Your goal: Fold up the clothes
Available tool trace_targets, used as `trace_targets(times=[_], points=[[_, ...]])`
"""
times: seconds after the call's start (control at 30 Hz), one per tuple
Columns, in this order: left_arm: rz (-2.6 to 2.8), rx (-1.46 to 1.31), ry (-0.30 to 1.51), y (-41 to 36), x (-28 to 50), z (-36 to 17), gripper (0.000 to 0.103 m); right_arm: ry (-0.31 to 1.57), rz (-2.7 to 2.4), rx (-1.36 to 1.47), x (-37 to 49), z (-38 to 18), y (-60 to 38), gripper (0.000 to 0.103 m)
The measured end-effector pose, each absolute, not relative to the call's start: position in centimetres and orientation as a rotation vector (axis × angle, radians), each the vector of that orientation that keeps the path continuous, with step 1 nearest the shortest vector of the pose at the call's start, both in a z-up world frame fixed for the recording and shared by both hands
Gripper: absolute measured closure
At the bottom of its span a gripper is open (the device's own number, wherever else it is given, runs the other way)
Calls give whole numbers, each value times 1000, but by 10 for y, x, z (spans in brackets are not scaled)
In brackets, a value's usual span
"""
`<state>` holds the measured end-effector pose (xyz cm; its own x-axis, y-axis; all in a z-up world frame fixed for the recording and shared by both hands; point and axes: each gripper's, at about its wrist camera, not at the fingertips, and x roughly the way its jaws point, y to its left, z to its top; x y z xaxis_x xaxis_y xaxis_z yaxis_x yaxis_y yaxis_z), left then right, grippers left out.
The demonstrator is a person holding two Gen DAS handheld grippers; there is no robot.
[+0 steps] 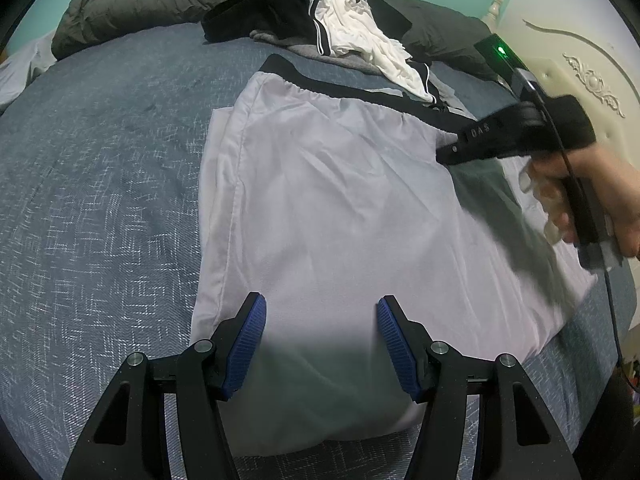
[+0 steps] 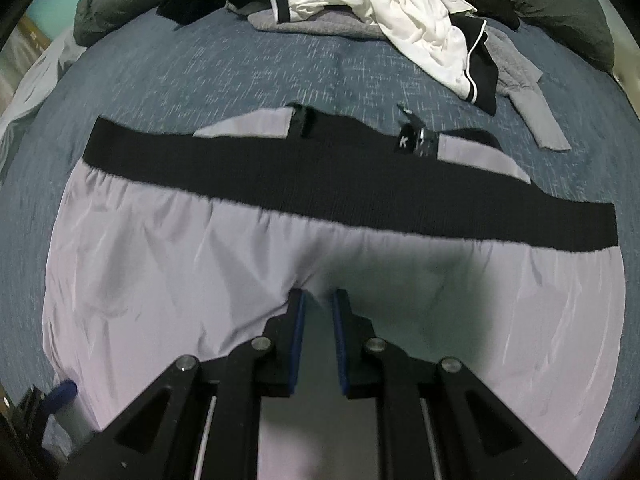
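While the lilac shorts (image 1: 320, 200) lie flat under both, the left gripper (image 1: 321, 316) hovers half-open and empty; the right gripper (image 2: 319, 300), nearly closed, holds nothing, pointing steeply down.

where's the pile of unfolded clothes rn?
The clothes pile lies at the far end of the bed, top centre in both wrist views, beyond the black waistband of the lavender shorts and against the dark duvet.

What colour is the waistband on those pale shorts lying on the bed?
Black. The waistband tops the pale lilac shorts; the right wrist view shows it best.
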<state>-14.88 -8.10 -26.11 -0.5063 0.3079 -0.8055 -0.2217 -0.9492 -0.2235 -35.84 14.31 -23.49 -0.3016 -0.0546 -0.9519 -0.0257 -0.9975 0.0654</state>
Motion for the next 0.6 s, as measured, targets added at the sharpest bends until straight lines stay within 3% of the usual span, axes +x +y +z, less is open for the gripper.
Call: trace_targets(times=[0.43,0.6], points=[[2478,-1357,-129,-83,-150,-263,40,-172,-2613,1785,-383,-229,171,91],[2472,-1363,-122,-83,-152,-265,40,-188,-2620,1755,-310,-226,190,91]])
